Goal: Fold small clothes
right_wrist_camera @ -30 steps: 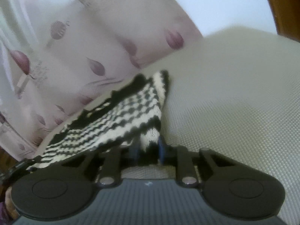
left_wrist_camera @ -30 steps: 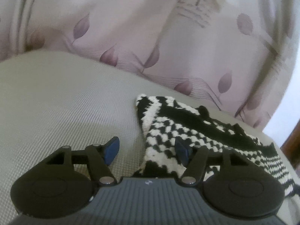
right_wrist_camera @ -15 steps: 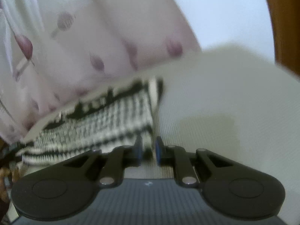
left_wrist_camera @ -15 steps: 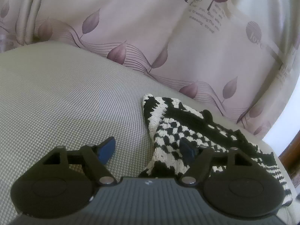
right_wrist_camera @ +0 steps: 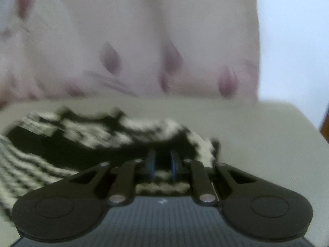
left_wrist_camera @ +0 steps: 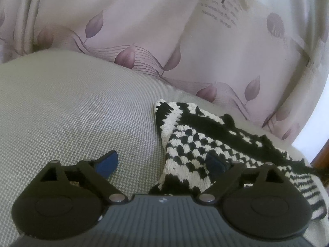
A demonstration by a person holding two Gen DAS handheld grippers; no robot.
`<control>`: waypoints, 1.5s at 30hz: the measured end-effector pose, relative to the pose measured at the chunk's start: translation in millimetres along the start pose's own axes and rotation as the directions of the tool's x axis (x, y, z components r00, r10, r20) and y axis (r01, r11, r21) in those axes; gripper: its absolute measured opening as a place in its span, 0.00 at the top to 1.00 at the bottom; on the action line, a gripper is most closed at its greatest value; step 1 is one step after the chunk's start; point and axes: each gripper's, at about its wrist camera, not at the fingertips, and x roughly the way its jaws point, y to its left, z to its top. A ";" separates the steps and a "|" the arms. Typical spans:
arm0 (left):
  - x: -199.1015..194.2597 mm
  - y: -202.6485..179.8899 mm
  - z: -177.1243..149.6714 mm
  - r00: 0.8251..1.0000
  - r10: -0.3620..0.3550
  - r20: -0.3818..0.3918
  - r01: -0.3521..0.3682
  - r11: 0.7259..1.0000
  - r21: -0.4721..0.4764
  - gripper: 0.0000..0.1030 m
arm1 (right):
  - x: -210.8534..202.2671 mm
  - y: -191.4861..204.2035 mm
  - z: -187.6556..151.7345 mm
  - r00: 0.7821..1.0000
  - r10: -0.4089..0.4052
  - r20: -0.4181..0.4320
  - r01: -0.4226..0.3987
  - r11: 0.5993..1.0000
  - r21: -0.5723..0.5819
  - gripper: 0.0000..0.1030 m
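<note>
A small black-and-white knitted garment (left_wrist_camera: 197, 144) lies on a beige woven surface (left_wrist_camera: 72, 113). My left gripper (left_wrist_camera: 162, 162) is open, low over the garment's near left edge; its left blue pad (left_wrist_camera: 108, 163) is over bare surface and its right pad lies on the knit. In the right wrist view, which is blurred, my right gripper (right_wrist_camera: 162, 165) is shut on the garment (right_wrist_camera: 82, 142) at its right end, with knit between the blue pads.
A pale pink curtain with purple leaf prints (left_wrist_camera: 164, 41) hangs right behind the surface. A white wall (right_wrist_camera: 294, 41) and a brown wooden edge (right_wrist_camera: 326, 127) are at the right.
The right gripper has carried its end of the garment leftward, so the knit now bunches in front of it. The left gripper stays open at the garment's edge.
</note>
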 end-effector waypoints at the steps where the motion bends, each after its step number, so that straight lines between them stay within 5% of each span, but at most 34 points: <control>1: 0.2 -0.4 0.0 1.000 0.001 -0.001 -0.001 1.000 0.003 0.11 | 9.2 -4.9 -5.2 1.000 -0.004 -0.006 0.004 1.000 0.020 0.87; 8: 0.0 2.0 -0.6 1.000 -0.025 0.003 0.025 1.000 -0.003 0.07 | -9.0 -15.1 -6.6 0.999 0.036 0.039 -0.040 0.993 0.112 0.84; 13: -0.1 4.8 -0.6 0.999 -0.048 0.006 0.048 0.999 -0.020 0.06 | -32.2 15.7 -18.2 0.991 0.055 0.126 -0.058 0.998 0.020 0.82; 20: 0.2 6.4 1.1 0.998 -0.057 -0.004 0.057 0.998 -0.031 0.03 | -19.8 20.0 -31.1 0.993 0.067 0.094 -0.069 0.998 0.016 0.70; 22: 1.8 8.5 6.0 0.996 -0.084 -0.014 0.083 0.996 -0.034 0.03 | -20.5 21.0 -31.4 0.995 0.049 0.090 -0.050 0.999 0.014 0.59; 27: 20.7 15.0 23.0 0.982 -0.160 -0.100 0.159 0.987 -0.022 0.07 | -20.2 22.4 -32.6 0.995 0.043 0.086 -0.043 0.999 0.005 0.57; 33: 52.3 18.1 43.4 0.936 -0.278 -0.218 0.288 0.957 0.016 0.30 | -18.7 23.3 -32.4 0.996 0.036 0.078 -0.035 0.999 -0.003 0.53; 35: 63.1 23.2 50.0 0.923 -0.299 -0.242 0.307 0.952 -0.007 0.57 | -18.7 23.1 -32.5 0.997 0.010 0.080 -0.010 1.000 0.002 0.38; 37: 77.5 34.0 55.8 0.900 -0.343 -0.268 0.337 0.939 -0.072 0.66 | -17.9 22.5 -32.2 0.997 0.006 0.076 -0.007 1.000 0.006 0.18; 39: 87.4 41.1 58.0 0.889 -0.372 -0.268 0.352 0.928 -0.122 0.70 | -16.2 25.3 -32.2 0.998 0.014 0.067 -0.013 1.000 -0.013 0.17; 45: 85.2 30.4 53.6 0.915 -0.343 -0.214 0.335 0.939 -0.072 0.85 | -16.7 24.0 -33.2 0.997 0.024 0.078 -0.024 1.000 -0.004 0.16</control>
